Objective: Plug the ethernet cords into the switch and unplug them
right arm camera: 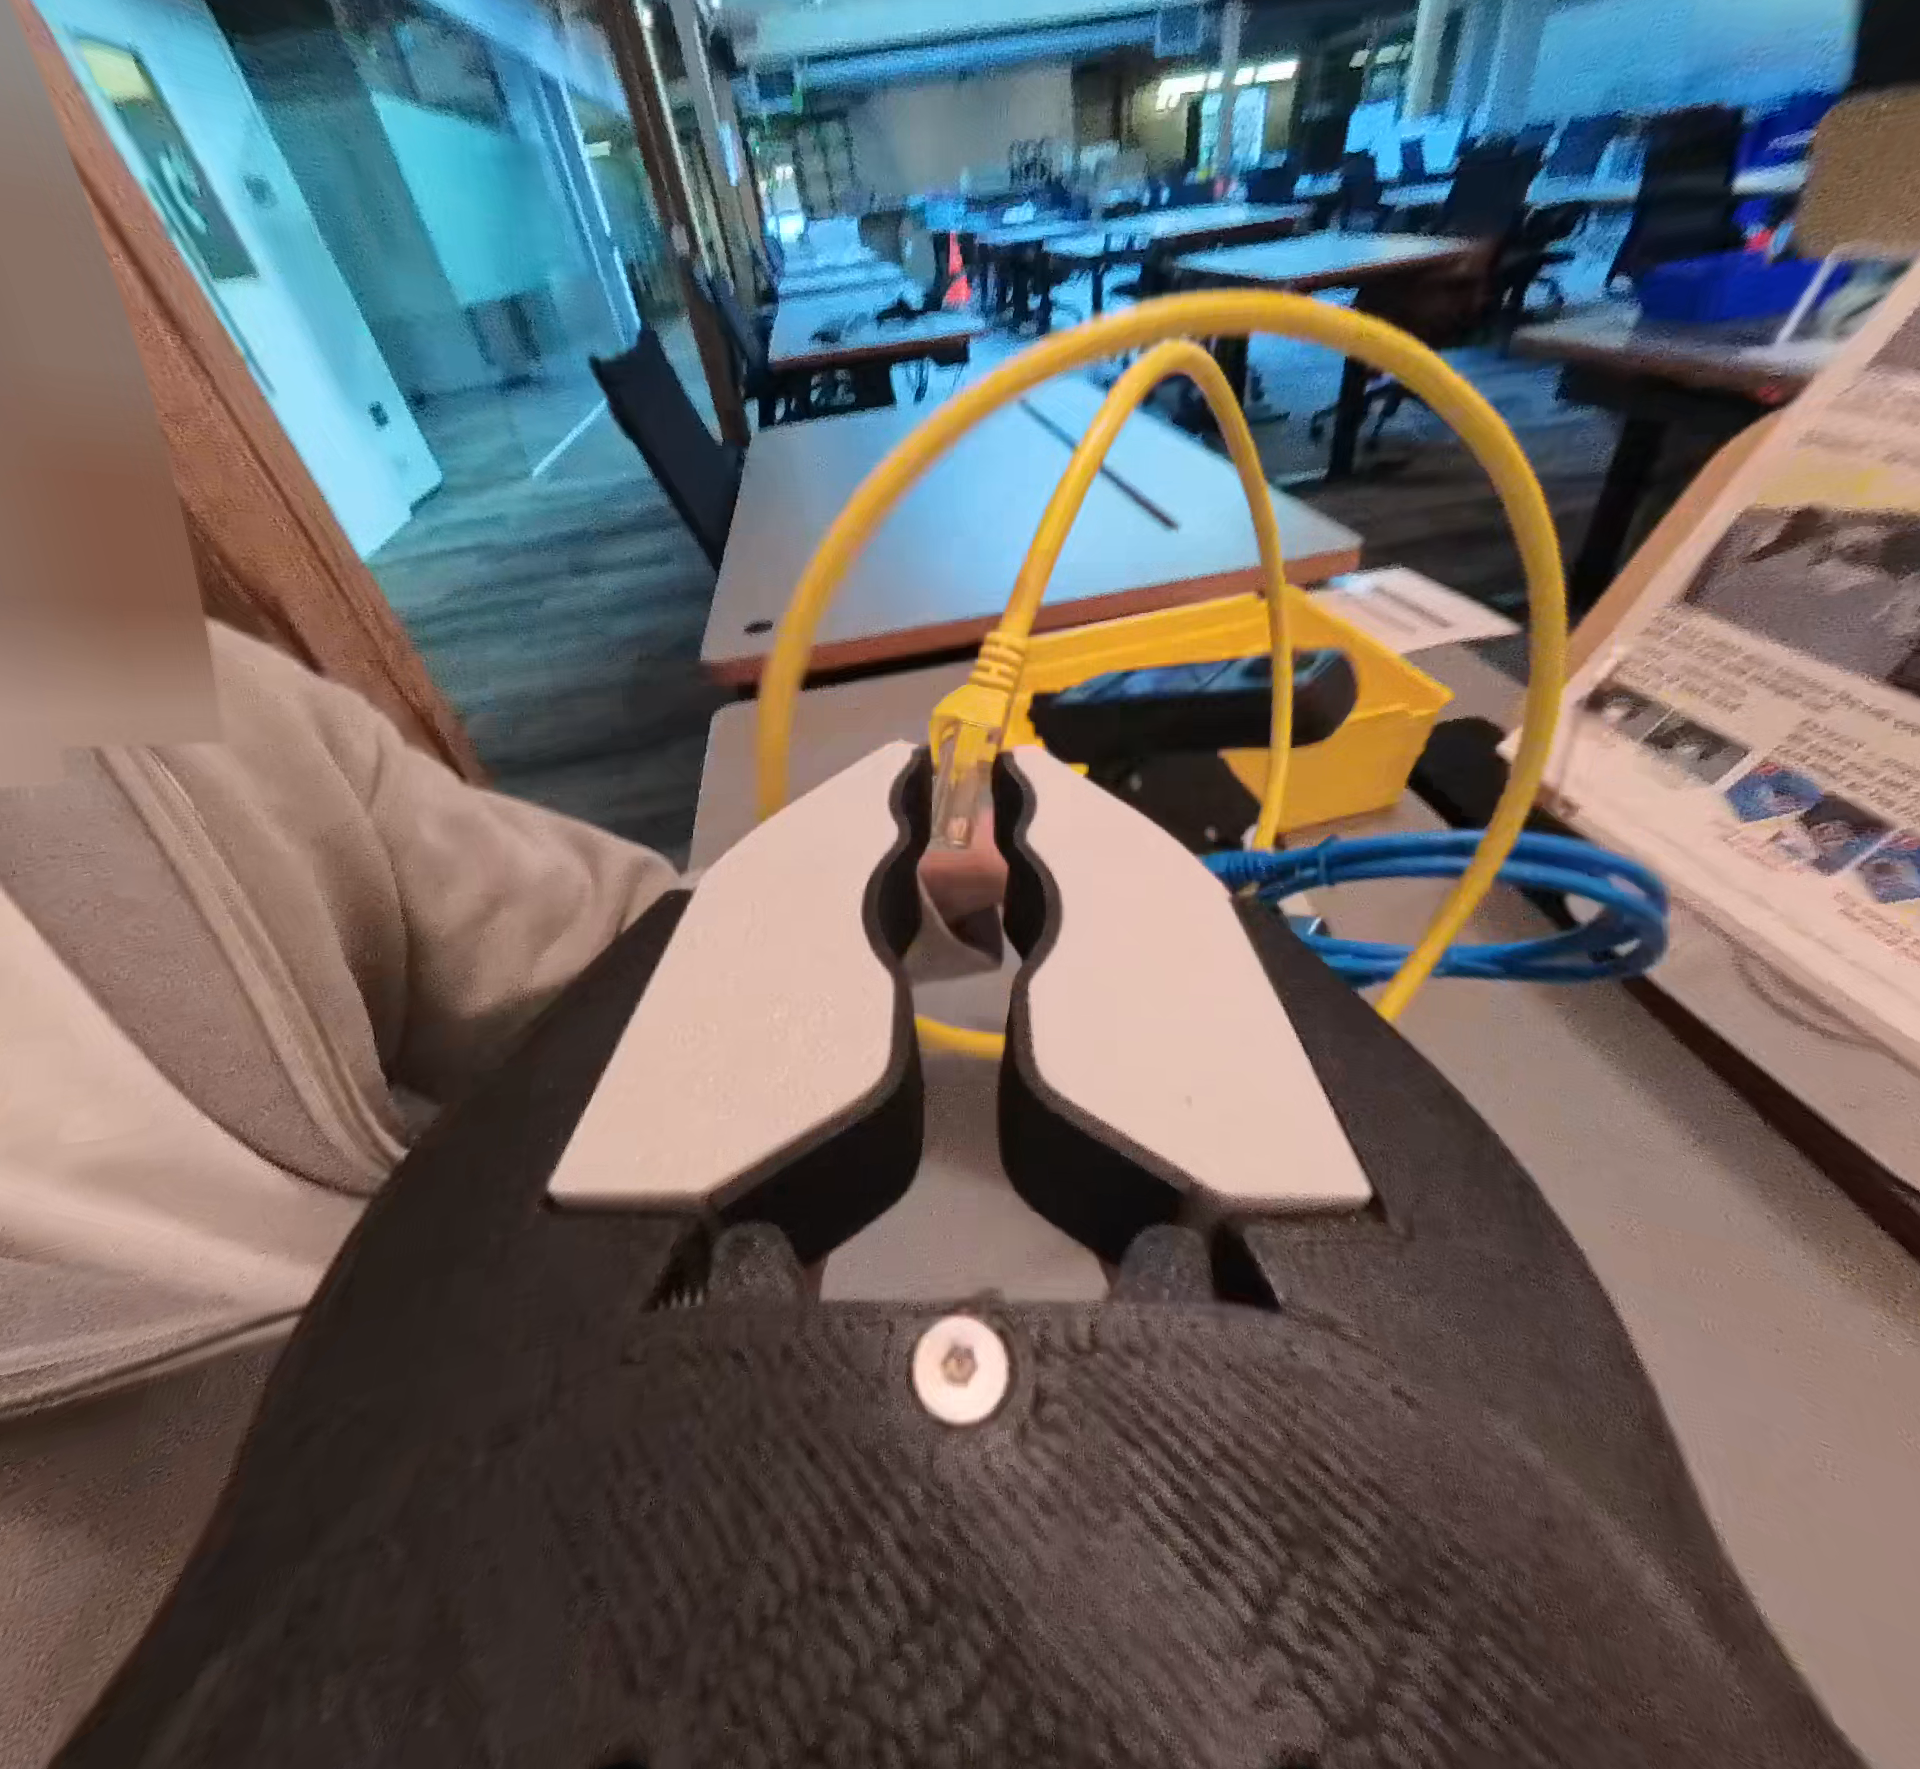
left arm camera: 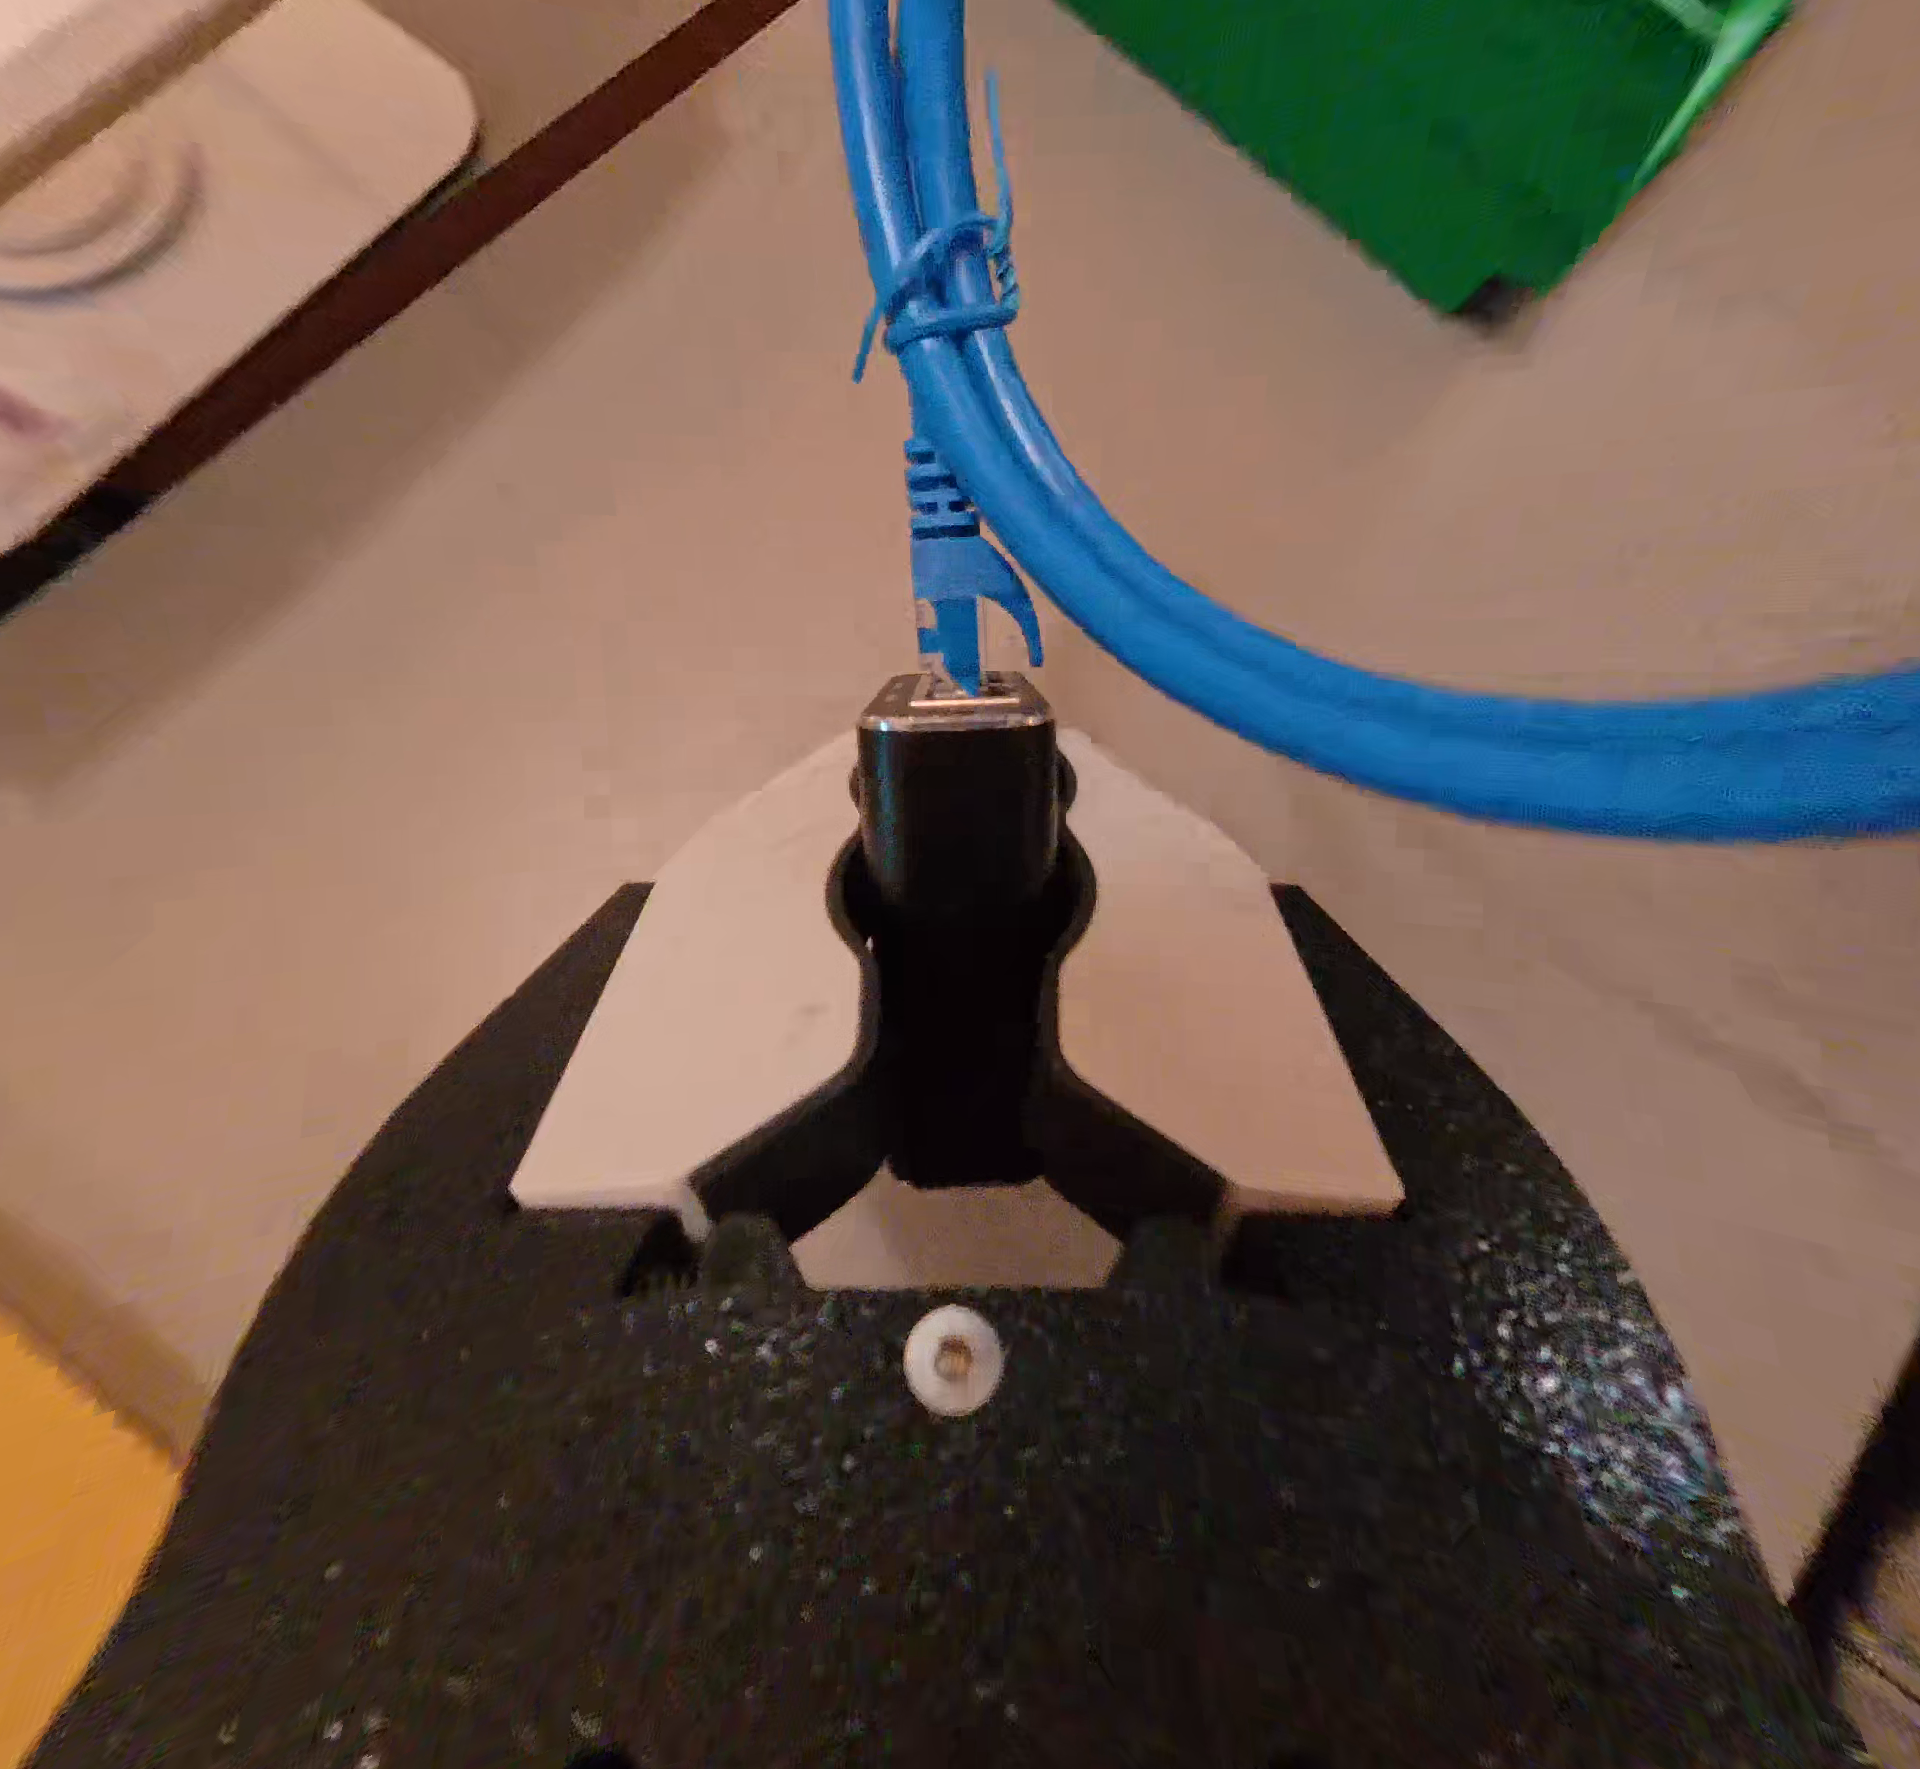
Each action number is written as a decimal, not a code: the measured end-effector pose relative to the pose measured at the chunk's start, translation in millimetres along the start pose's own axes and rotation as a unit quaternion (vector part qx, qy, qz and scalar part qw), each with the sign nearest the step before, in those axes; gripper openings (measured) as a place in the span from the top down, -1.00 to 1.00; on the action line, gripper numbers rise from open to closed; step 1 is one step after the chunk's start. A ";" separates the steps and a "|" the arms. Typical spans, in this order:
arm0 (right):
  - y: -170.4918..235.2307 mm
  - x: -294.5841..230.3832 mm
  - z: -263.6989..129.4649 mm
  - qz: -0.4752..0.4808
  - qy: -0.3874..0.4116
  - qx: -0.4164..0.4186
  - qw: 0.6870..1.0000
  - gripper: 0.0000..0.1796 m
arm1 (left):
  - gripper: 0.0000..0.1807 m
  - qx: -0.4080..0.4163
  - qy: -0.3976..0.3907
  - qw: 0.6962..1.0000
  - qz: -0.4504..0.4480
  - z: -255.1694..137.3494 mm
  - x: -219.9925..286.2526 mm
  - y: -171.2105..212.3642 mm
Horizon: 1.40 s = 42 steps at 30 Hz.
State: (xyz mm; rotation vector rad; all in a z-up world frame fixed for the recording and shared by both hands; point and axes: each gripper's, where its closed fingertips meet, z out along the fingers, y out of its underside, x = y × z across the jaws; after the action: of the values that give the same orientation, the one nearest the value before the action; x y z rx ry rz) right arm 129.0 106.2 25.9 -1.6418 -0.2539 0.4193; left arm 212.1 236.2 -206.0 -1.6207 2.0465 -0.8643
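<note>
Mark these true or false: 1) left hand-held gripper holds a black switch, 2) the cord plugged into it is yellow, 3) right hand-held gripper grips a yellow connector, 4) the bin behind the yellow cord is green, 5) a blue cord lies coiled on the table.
1) True: the left hand-held gripper is shut on the small black switch.
2) False: the blue ethernet cord is plugged in.
3) True: the right hand-held gripper clamps the yellow ethernet cord at its connector.
4) False: the bin is yellow.
5) True: coiled blue cord.
</note>
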 end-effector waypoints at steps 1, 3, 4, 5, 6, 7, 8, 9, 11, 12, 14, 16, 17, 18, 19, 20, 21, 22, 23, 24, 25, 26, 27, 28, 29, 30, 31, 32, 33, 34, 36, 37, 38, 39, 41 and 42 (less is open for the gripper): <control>15.0 -3.8 13.7 0.001 -0.011 -0.029 1.000 0.87 | 0.71 0.007 0.023 1.000 -0.018 1.0 4.1 -1.9; 35.8 -9.8 31.9 0.002 -0.032 -0.063 0.998 0.86 | 0.72 -0.008 0.017 1.000 -0.022 3.2 0.7 4.1; 42.6 -10.6 38.4 -0.006 -0.030 -0.072 0.997 0.86 | 0.72 -0.006 0.031 0.999 -0.030 3.7 2.9 4.4; 49.6 -9.0 42.9 -0.019 -0.019 -0.087 0.996 0.86 | 0.71 0.007 0.066 0.997 -0.044 3.2 9.5 1.3; 57.1 -4.8 45.4 -0.041 0.001 -0.107 0.993 0.86 | 0.71 0.029 0.125 0.990 -0.062 0.2 21.8 -4.5; 64.5 -1.4 47.5 -0.065 0.018 -0.124 0.990 0.86 | 0.71 0.052 0.188 0.977 -0.080 -5.4 34.4 -11.4; 69.8 -3.9 50.1 -0.074 0.015 -0.132 0.988 0.86 | 0.71 0.068 0.226 0.967 -0.094 -9.7 40.5 -16.2; 75.3 -9.3 52.8 -0.067 0.001 -0.138 0.988 0.86 | 0.71 0.076 0.240 0.962 -0.102 -11.2 40.8 -17.7; 89.3 -7.6 55.5 -0.074 0.014 -0.162 0.984 0.86 | 0.70 0.097 0.302 0.940 -0.126 -18.6 46.9 -22.4; 99.3 -0.2 53.8 -0.094 0.038 -0.188 0.977 0.86 | 0.70 0.115 0.352 0.918 -0.142 -27.2 52.4 -27.3; 114.1 14.3 49.5 -0.122 0.084 -0.225 0.963 0.86 | 0.72 0.113 0.353 0.914 -0.162 -26.7 44.7 -25.3; 119.8 10.6 51.9 -0.104 0.068 -0.218 0.968 0.87 | 0.70 0.076 0.237 0.957 -0.146 -8.9 17.5 -9.3; 122.7 5.5 54.9 -0.087 0.048 -0.211 0.972 0.87 | 0.71 0.069 0.217 0.963 -0.145 -7.1 11.5 -6.0; 125.1 -1.5 58.5 -0.072 0.024 -0.203 0.976 0.87 | 0.71 0.074 0.211 0.963 -0.151 -7.0 8.6 -7.4; 126.7 -11.3 62.6 -0.058 -0.005 -0.192 0.980 0.87 | 0.72 0.082 0.199 0.964 -0.158 -6.5 3.4 -9.1; 130.1 -18.6 66.7 -0.050 -0.021 -0.186 0.981 0.87 | 0.68 0.081 0.164 0.970 -0.160 -4.1 -6.3 -7.7; 138.7 -20.9 70.4 -0.055 -0.020 -0.200 0.978 0.87 | 0.72 0.076 0.120 0.978 -0.155 -1.9 -17.7 -4.6; 151.3 -22.6 73.0 -0.071 -0.018 -0.229 0.971 0.87 | 0.73 0.076 0.089 0.981 -0.152 -1.8 -26.0 -3.4; 162.7 -26.3 76.2 -0.087 -0.024 -0.252 0.963 0.87 | 0.72 0.081 0.070 0.983 -0.152 -2.9 -31.4 -4.1; 169.6 -33.3 80.8 -0.097 -0.038 -0.260 0.960 0.87 | 0.71 0.086 0.048 0.984 -0.148 -3.7 -36.6 -5.2; 172.1 -40.1 85.4 -0.100 -0.051 -0.259 0.959 0.87 | 0.70 0.089 0.026 0.986 -0.139 -4.3 -40.5 -6.5; 173.0 -43.7 89.4 -0.100 -0.059 -0.259 0.959 0.87 | 0.69 0.094 0.015 0.987 -0.131 -4.8 -41.2 -8.5; 172.9 -49.9 91.3 -0.091 -0.077 -0.258 0.959 0.87 | 0.70 0.102 0.023 0.986 -0.128 -5.3 -37.6 -11.8; 167.2 -58.8 92.8 -0.074 -0.103 -0.240 0.963 0.87 | 0.73 0.112 0.046 0.984 -0.132 -5.9 -31.7 -15.4; 157.4 -67.5 92.0 -0.054 -0.131 -0.213 0.967 0.87 | 0.72 0.122 0.073 0.980 -0.140 -6.7 -26.1 -18.7; 144.7 -72.5 88.3 -0.036 -0.150 -0.182 0.971 0.87 | 0.72 0.131 0.098 0.975 -0.151 -7.4 -22.7 -21.1; 128.7 -72.6 82.4 -0.022 -0.157 -0.145 0.977 0.87 | 0.72 0.136 0.106 0.972 -0.162 -7.1 -24.6 -21.3; 109.5 -73.7 73.4 -0.006 -0.172 -0.099 0.980 0.87 | 0.72 0.137 0.095 0.971 -0.169 -6.1 -31.5 -19.3; 88.0 -75.8 62.0 0.012 -0.192 -0.049 0.980 0.87 | 0.72 0.137 0.073 0.973 -0.171 -5.3 -40.8 -16.1; 70.4 -70.8 51.4 0.021 -0.185 -0.013 0.982 0.88 | 0.72 0.137 0.055 0.974 -0.172 -5.6 -49.2 -13.4; 45.2 -51.1 31.1 -0.001 -0.130 0.023 0.991 0.88 | 0.72 0.146 0.054 0.972 -0.174 -8.9 -55.5 -11.9; 31.7 -39.3 19.6 -0.011 -0.098 0.039 0.994 0.88 | 0.72 0.150 0.056 0.972 -0.174 -10.6 -57.0 -12.1; 18.9 -25.7 7.1 -0.019 -0.062 0.046 0.997 0.88 | 0.72 0.153 0.053 0.972 -0.170 -12.2 -58.5 -12.5; 6.9 -11.5 -6.4 -0.035 -0.025 0.048 0.998 0.88 | 0.72 0.156 0.048 0.972 -0.166 -13.9 -59.5 -13.2; -14.5 17.5 -35.5 -0.062 0.050 0.044 0.996 0.88 | 0.72 0.164 0.045 0.973 -0.157 -17.9 -59.2 -16.0; -20.9 30.1 -49.5 -0.069 0.081 0.033 0.994 0.88 | 0.72 0.166 0.047 0.973 -0.152 -19.8 -57.6 -17.0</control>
State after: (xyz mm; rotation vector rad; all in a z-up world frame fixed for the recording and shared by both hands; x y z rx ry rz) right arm 178.5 75.9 46.6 -1.5722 -0.2277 0.1868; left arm 226.4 293.7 -184.1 -1.7476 1.6186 -1.3331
